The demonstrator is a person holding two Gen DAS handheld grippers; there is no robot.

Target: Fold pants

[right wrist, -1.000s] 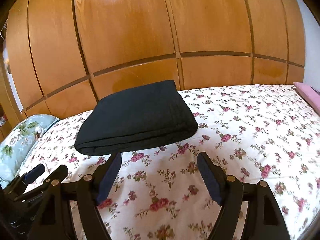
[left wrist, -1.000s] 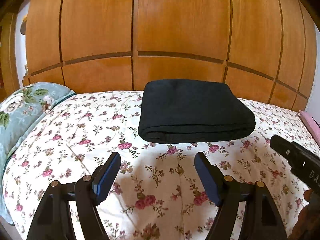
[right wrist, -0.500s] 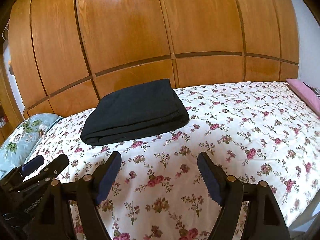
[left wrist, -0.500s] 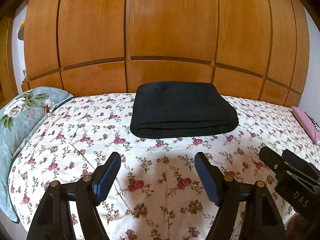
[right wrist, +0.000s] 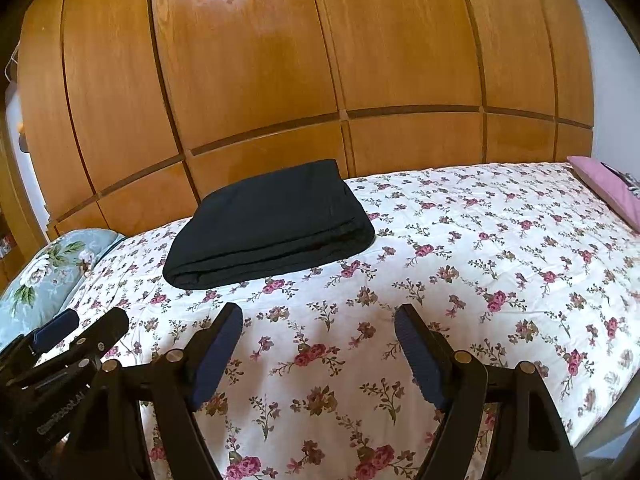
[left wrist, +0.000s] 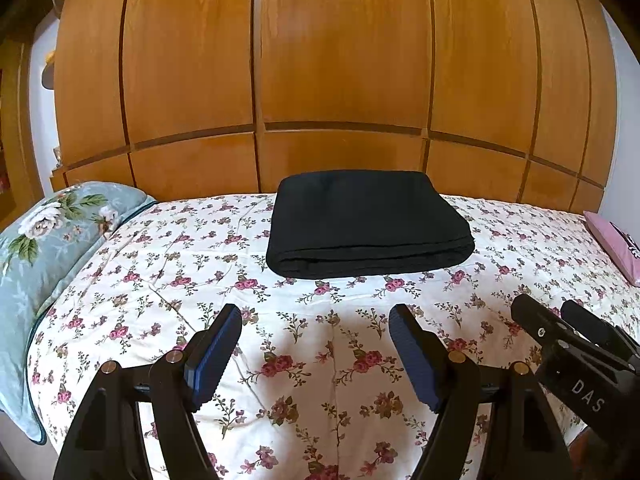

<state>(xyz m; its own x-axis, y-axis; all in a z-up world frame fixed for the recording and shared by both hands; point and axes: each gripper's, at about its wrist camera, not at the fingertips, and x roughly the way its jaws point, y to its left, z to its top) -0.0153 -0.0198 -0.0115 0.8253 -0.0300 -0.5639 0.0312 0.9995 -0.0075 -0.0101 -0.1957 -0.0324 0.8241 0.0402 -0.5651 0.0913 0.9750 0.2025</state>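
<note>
The black pants [left wrist: 366, 224] lie folded into a thick rectangle at the far side of the bed, against the wooden wall; the right wrist view shows the same bundle [right wrist: 270, 226] up and to the left. My left gripper [left wrist: 314, 320] hangs open over the floral cover, well short of the pants, nothing between its blue pads [left wrist: 218, 350]. My right gripper [right wrist: 318, 316] is also open and empty, above the near part of the bed. Each gripper shows at the edge of the other's view: the right one [left wrist: 560, 328], the left one [right wrist: 86, 326].
A floral bedspread [left wrist: 168, 280] covers the bed. A pale green flowered pillow [left wrist: 44, 236] lies at the left end and a pink cushion [left wrist: 616, 240] at the right end. Wooden wardrobe panels [left wrist: 340, 60] rise right behind the bed.
Both grippers have drawn back from the folded pants, which now look smaller and farther off. More of the near bedspread and the pink cushion has come into view. The jaws kept their width.
</note>
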